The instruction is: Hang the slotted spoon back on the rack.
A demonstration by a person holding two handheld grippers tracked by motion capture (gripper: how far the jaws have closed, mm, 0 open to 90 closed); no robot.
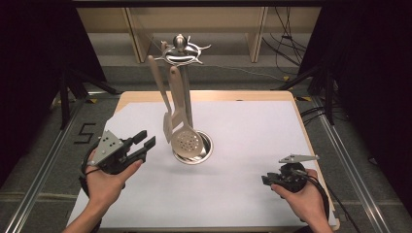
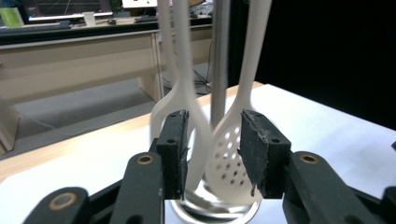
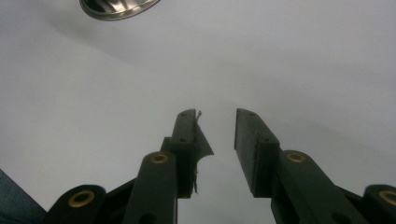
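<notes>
Left hand-held gripper [image 1: 144,141], released and empty, is pointing at the slotted spoon [image 1: 187,141] hanging just ahead of it, while right hand-held gripper [image 1: 266,179] is resting released on the counter [image 1: 252,145].

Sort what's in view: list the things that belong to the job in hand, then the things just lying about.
In the job:
- left gripper, open, aimed at the rack
- utensil rack
- perforated spoon
- slotted turner

Lying about:
- right gripper, open, resting apart
- white sheet
- floor cables
</notes>
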